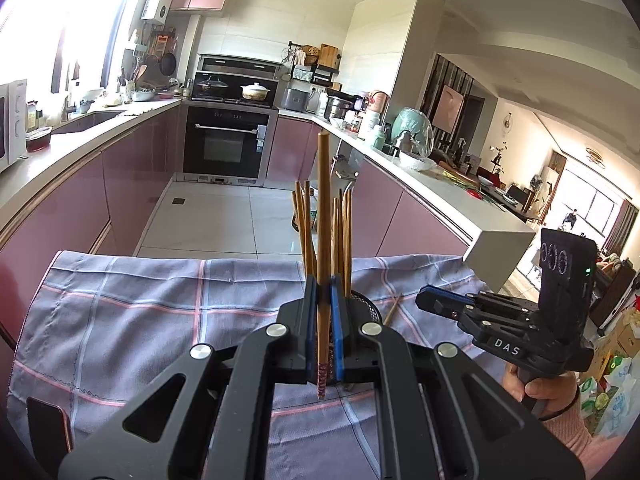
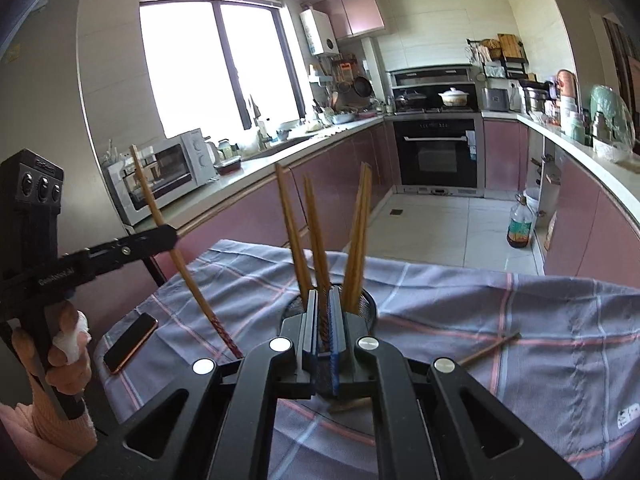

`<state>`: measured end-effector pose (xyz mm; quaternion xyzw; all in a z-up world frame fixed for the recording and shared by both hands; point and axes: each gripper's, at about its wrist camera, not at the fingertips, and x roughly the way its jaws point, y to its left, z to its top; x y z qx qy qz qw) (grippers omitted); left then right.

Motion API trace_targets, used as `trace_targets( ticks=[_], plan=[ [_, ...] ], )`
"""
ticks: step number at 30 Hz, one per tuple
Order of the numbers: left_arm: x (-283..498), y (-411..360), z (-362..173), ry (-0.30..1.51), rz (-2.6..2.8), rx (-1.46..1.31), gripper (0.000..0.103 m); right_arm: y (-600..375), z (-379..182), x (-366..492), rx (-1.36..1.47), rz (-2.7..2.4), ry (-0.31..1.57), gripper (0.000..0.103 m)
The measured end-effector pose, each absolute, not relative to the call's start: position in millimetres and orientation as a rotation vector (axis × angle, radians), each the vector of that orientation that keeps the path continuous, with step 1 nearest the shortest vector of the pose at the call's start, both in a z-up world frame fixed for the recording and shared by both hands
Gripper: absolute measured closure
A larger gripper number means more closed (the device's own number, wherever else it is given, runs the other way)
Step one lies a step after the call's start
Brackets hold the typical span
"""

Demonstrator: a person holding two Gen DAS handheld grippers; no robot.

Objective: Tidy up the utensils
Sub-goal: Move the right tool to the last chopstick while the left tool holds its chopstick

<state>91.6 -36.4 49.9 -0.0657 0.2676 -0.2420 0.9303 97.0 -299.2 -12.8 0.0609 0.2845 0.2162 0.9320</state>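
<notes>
- My left claw (image 1: pixel 323 312) is clamped on one chopstick (image 1: pixel 323 216); my right claw (image 2: pixel 324 312) is clamped on another chopstick (image 2: pixel 316 220).
- Plaid cloth (image 2: pixel 480 320) covers the near table; pink cabinets (image 2: pixel 248 216) stand far off.

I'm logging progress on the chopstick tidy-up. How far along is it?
Done: several chopsticks already stand in the black mesh holder. In hand: the left gripper is shut on one chopstick, held upright; the right gripper looks shut on another beside the holder. Left: a loose chopstick still lies on the checked cloth.
</notes>
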Motion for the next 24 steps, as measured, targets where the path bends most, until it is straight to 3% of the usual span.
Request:
trace_targets(
  ticks=[2,5,9,12,22,24],
  plan=[
    [91.6,-34.3,46.1,0.558,-0.494,-0.140,0.096,-311.7,-30.5,103.4,0.151,0.389,0.644,0.096],
    [92.7,-31.3,40.8,0.572,-0.491,-0.146,0.096,-332.3,-58.1,115.5,0.181,0.305,0.727,0.081],
    [94.6,-29.4,33.1,0.594,-0.485,-0.153,0.096,-351.9,-89.5,139.9,0.239,0.215,0.817,0.080],
    [95.9,-29.5,30.0,0.603,-0.484,-0.153,0.096,-359.3,-107.5,160.4,0.263,0.144,0.867,0.073],
    [96.4,-29.2,26.3,0.609,-0.486,-0.158,0.096,-354.4,-130.2,190.6,0.206,-0.020,0.923,0.070],
    [96.4,-27.9,25.8,0.613,-0.488,-0.162,0.096,-353.9,-131.7,191.7,0.197,-0.016,0.924,0.077]
  ],
)
